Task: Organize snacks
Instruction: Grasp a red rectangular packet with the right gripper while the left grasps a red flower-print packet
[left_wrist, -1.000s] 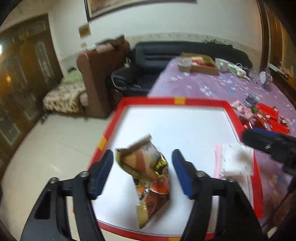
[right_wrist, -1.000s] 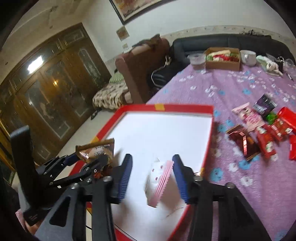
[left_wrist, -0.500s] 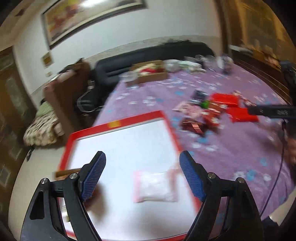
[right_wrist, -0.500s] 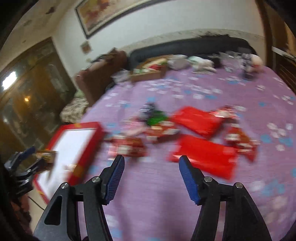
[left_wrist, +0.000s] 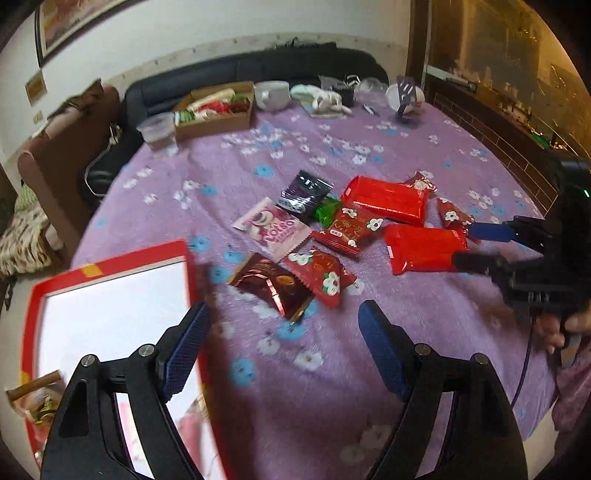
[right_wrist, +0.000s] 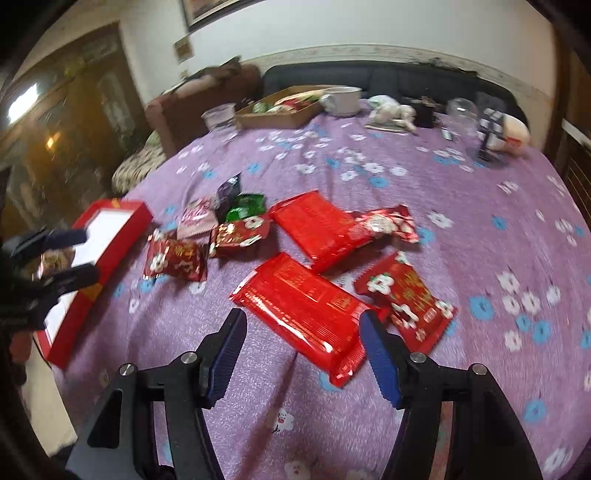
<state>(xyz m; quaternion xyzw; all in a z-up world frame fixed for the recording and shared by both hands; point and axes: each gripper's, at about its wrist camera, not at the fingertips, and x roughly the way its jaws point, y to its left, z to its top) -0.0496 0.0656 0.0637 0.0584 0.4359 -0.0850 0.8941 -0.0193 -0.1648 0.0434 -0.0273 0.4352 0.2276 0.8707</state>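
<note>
Nearest, right hand-held gripper (right_wrist: 301, 352): jaws spread and empty, having just opened wider, nothing pinched. It points down at the near end of a long red packet (right_wrist: 306, 314), which lies flat on the tabletop (right_wrist: 480, 192); I judge this the next snack to be picked, since the jaws already straddle its corner.

Left hand-held gripper (left_wrist: 284, 343): jaws also spread wide, having just opened further, nothing between them. It hangs over the cloth just beside the tray, aimed toward a dark foil packet (left_wrist: 269, 288), probably its own next pick.

Red-rimmed white tray (left_wrist: 107, 258): at the near left edge of the tabletop, evidently the collecting place. A brown-and-gold snack bag (left_wrist: 33, 398) lies at its near left corner; a pink packet (left_wrist: 192, 424) shows blurred low in the left view, in or at the tray's edge, I cannot tell which.

Loose snacks, middle of the tabletop, well apart from the tray: flowered red packets (right_wrist: 406, 299), a second long red packet (right_wrist: 321, 229), a pink packet (left_wrist: 273, 229), a green one (left_wrist: 327, 212), a black one (left_wrist: 304, 192). They lie overlapping in a scattered heap, so still unsorted.

Far end: a cardboard box (left_wrist: 218, 114) holding other packets, a white bowl (left_wrist: 271, 94), a clear plastic cup (left_wrist: 159, 131). Beyond, a dark sofa (left_wrist: 221, 70).
</note>
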